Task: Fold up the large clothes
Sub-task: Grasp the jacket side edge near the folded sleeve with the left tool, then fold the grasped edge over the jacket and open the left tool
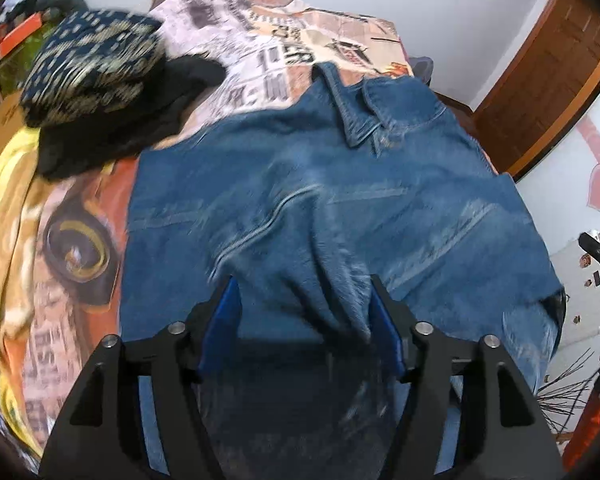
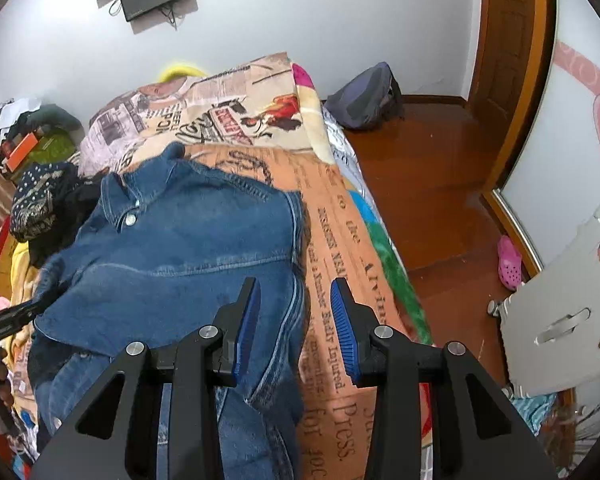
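Note:
A blue denim jacket (image 1: 340, 200) lies spread on the bed, its collar (image 1: 360, 120) at the far end. My left gripper (image 1: 304, 300) hovers low over the jacket's near part. Its jaws stand apart, and a raised ridge of denim lies between them, against the right blue pad (image 1: 382, 320). In the right wrist view the jacket (image 2: 172, 248) fills the left half. My right gripper (image 2: 296, 300) is open above the jacket's right edge, where it meets the blanket. Nothing is held between its pads.
A newspaper-print blanket (image 2: 340, 240) covers the bed. A heap of dark and patterned clothes (image 1: 100, 80) sits at the jacket's far left. Right of the bed is wooden floor with a backpack (image 2: 364, 96), a pink shoe (image 2: 510, 264), a white panel (image 2: 572, 300) and a door (image 2: 508, 40).

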{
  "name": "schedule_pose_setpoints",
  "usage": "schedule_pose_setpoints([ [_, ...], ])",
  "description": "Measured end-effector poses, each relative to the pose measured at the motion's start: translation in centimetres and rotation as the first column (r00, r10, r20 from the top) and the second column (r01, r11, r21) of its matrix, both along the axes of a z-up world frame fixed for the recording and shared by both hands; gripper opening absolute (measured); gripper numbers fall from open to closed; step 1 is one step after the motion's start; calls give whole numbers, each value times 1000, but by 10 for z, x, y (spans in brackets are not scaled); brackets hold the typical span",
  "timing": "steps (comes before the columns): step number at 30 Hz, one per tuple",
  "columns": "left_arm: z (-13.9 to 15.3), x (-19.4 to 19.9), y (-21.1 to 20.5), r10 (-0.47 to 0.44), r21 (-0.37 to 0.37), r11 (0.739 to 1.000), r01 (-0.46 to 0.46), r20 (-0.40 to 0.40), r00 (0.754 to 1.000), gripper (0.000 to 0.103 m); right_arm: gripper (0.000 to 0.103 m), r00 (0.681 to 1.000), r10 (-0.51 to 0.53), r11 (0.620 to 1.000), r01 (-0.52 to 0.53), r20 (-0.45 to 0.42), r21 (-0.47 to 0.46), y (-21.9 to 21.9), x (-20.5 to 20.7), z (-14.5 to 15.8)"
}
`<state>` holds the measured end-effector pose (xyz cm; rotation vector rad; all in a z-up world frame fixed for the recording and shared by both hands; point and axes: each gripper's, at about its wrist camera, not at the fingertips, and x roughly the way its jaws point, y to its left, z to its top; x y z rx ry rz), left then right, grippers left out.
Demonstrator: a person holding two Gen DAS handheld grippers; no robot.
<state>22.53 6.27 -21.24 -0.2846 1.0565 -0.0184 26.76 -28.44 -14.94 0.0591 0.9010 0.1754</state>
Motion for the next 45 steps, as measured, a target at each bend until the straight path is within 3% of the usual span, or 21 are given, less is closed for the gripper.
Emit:
schedule_pose_setpoints([
  [6,-24,-33,14,52,-156,986,-62,-72,996,68,33,999,31,999,-31,-23,17,6,-1,-13],
  [10,-28,-39,23,100,-239,965,-111,-58,993,68,33,998,56,998,-55,-37,21,13,-4,-18],
  [13,-26,-39,30,126,-286,949,-132,-39,991,56,33,997,67,998,-66,-46,10,17,-6,-22],
  [15,-23,-37,34,125,-271,954,-130,-36,992,32,33,997,68,998,-68,-49,9,16,-7,-22],
  [18,-9,-32,32,104,-224,970,-99,11,995,20,33,997,61,998,-61,-51,10,15,-7,-22],
  [23,42,-19,18,38,-51,998,-30,163,986,18,33,998,52,999,-51,-40,17,13,-5,-16],
  [29,116,0,12,-33,73,997,7,359,933,18,33,998,58,998,-58,0,16,17,-4,-1],
  [32,130,7,13,-55,158,987,-10,403,914,18,33,998,66,998,-66,8,19,20,-3,0],
  [36,106,18,25,-46,175,984,-16,345,938,18,34,996,89,996,-89,-19,11,28,0,-10],
  [40,47,24,42,-14,177,984,-20,190,982,19,34,991,113,993,-114,-69,-12,37,3,-24],
  [45,-19,16,59,14,119,993,-16,23,1000,32,34,983,127,990,-133,-134,-39,43,3,-43],
])
